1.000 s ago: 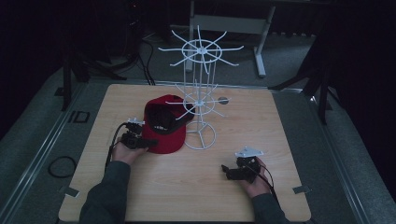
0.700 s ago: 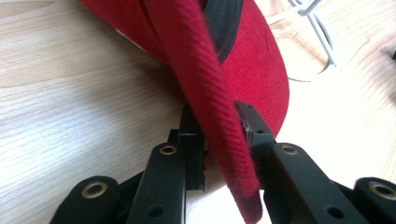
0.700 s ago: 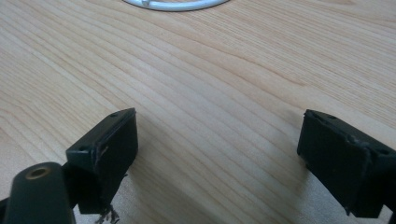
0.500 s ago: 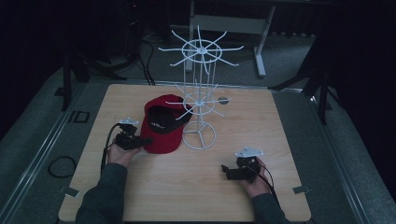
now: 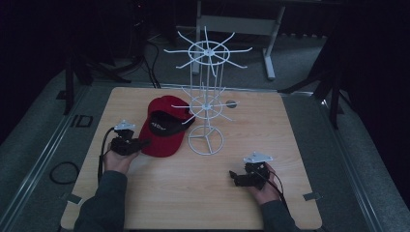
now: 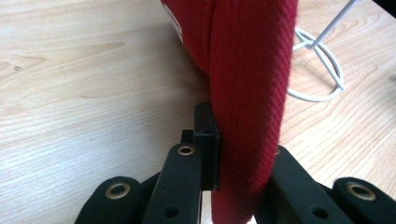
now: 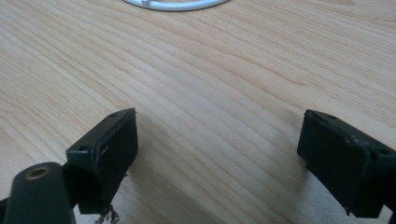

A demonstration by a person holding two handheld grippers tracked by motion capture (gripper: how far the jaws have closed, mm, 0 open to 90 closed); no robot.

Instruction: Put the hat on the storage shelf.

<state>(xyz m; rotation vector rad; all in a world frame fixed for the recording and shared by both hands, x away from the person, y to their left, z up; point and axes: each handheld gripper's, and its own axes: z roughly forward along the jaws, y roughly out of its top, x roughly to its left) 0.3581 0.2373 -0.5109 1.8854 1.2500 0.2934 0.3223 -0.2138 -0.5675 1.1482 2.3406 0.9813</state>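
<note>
Left gripper (image 6: pixel 243 172) clamped on red cap (image 5: pixel 164 126) brim beside white wire rack (image 5: pixel 207 104), right gripper (image 7: pixel 217 154) jaws apart over wooden table (image 5: pixel 193 193)

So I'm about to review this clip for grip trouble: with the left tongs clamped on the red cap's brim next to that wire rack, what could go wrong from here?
1. The left tongs pinch only the edge of the red cap brim, so the fabric may slip out when lifted.
2. The cap lies against the white wire rack; its lower arms reach over it, so a lift could snag them or tip the rack.
3. The right tongs sit open and apart, steadying nothing.
</note>
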